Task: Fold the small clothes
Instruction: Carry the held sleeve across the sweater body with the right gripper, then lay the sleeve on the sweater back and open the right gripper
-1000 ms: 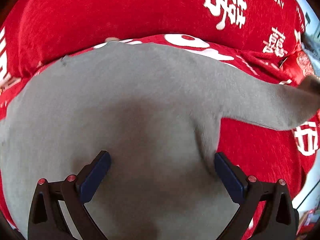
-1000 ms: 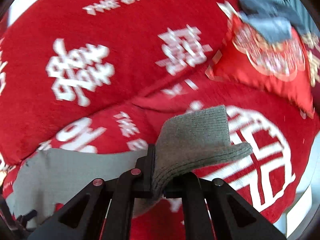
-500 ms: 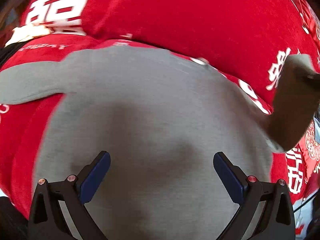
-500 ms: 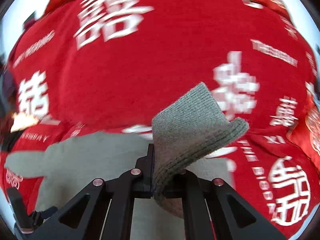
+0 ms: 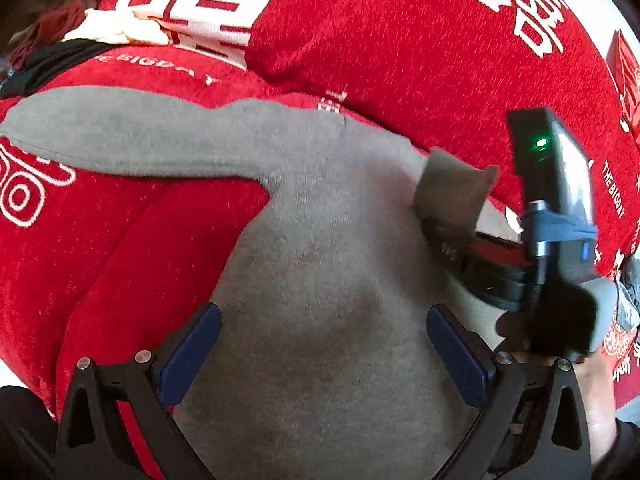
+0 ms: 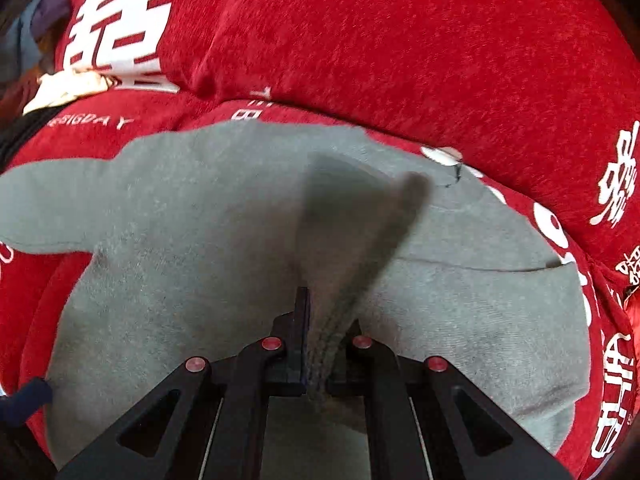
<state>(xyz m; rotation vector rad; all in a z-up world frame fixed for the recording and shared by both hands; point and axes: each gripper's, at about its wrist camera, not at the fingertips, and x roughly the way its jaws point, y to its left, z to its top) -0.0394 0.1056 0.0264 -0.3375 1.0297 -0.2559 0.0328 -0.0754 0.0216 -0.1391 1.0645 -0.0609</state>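
Note:
A small grey sweater (image 5: 320,280) lies flat on a red sofa cover, one sleeve (image 5: 120,136) stretched out to the left. My left gripper (image 5: 324,344) is open and empty just above the sweater's body. My right gripper (image 6: 324,332) is shut on the ribbed cuff (image 6: 352,232) of the other sleeve and holds it over the sweater's body (image 6: 180,260). The right gripper also shows in the left wrist view (image 5: 452,216), with the cuff (image 5: 452,192) pinched in it.
The red sofa cover (image 5: 400,40) with white characters rises as a backrest behind the sweater. A heap of other clothes (image 5: 80,36) lies at the far left. A red cushion (image 5: 628,76) sits at the far right.
My right gripper has carried the cuff leftward, from off the sweater's right side to over its body, folding the sleeve inward. The left gripper stays open and its view has swung left.

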